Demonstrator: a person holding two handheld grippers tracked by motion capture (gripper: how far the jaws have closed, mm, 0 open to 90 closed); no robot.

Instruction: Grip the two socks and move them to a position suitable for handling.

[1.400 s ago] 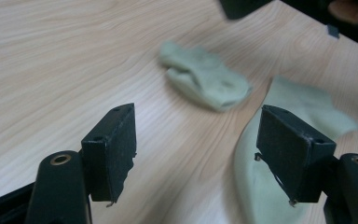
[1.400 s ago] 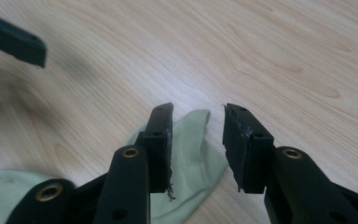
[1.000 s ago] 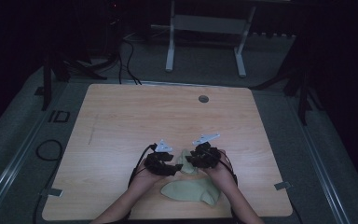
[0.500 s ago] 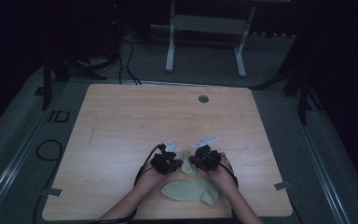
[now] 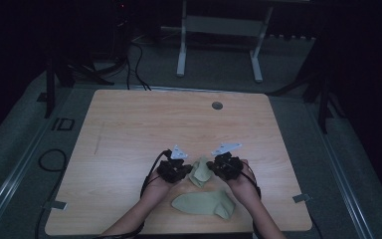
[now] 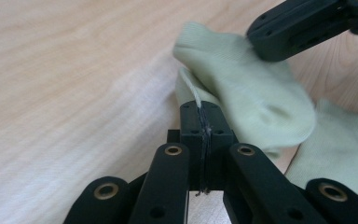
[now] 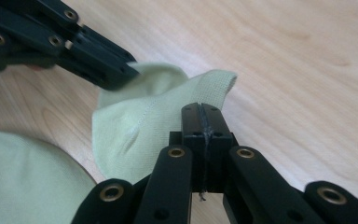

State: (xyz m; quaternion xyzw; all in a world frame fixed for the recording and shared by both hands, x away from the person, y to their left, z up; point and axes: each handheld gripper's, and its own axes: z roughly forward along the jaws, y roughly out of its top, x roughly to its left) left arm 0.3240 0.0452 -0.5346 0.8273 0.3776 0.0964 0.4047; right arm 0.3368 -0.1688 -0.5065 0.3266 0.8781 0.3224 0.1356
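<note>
sock (image 6: 256, 93): pale green knitted cloth, soft, matt, finely ribbed at the cuff. table (image 5: 129, 129): light wood-grain surface, smooth, low sheen. left gripper (image 6: 200, 109): matt black plastic, brass-coloured rivets.

The second sock (image 7: 23, 177) is cut off by the right gripper view's bottom-left edge.

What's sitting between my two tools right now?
The held sock, stretched between the left tool and right tool, each shut on an edge; clearest in the high view. The second sock lies nearer the person.
</note>
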